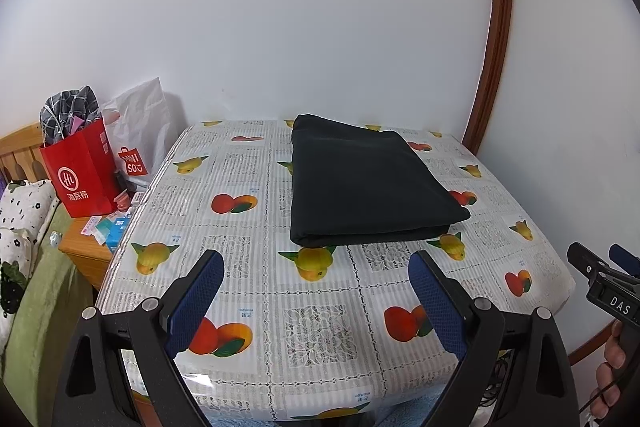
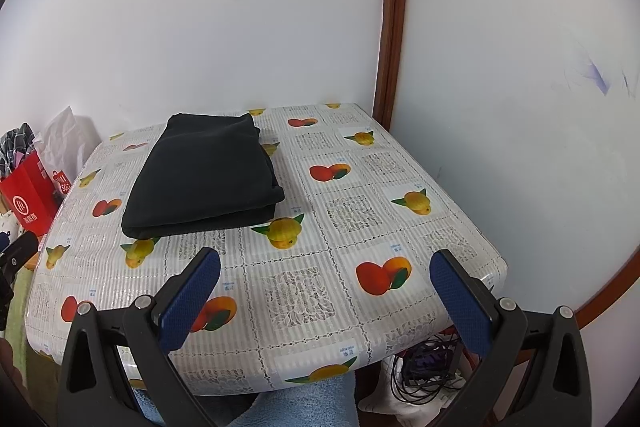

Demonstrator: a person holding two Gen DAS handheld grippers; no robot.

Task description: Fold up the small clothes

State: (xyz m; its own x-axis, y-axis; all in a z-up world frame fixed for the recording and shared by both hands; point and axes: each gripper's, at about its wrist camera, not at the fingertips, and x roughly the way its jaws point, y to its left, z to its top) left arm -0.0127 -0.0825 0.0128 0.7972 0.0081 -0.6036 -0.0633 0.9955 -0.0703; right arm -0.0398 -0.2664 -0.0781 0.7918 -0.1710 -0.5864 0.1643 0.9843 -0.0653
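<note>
Blue-padded fingers of the left gripper [image 1: 316, 267] fill the bottom of its own view, spread wide with nothing between them, hanging over the near edge of the table [image 1: 256, 379]. In the other view the right gripper [image 2: 325, 265] hangs the same way, its fingers wide apart and empty, above the table's near edge. From the left camera the right gripper shows again at 3 o'clock, with a hand [image 1: 612, 367] on its handle at about 4 o'clock. A folded black garment [image 1: 368, 183] lies flat on the fruit-print tablecloth [image 1: 320, 327], toward the far side: at 12 o'clock from the left gripper, at about 11 o'clock from the right one, well apart from both. Off the table at 9 o'clock in the left view stands a red paper bag [image 1: 82, 179], a white plastic bag [image 1: 140, 131] behind it.
</note>
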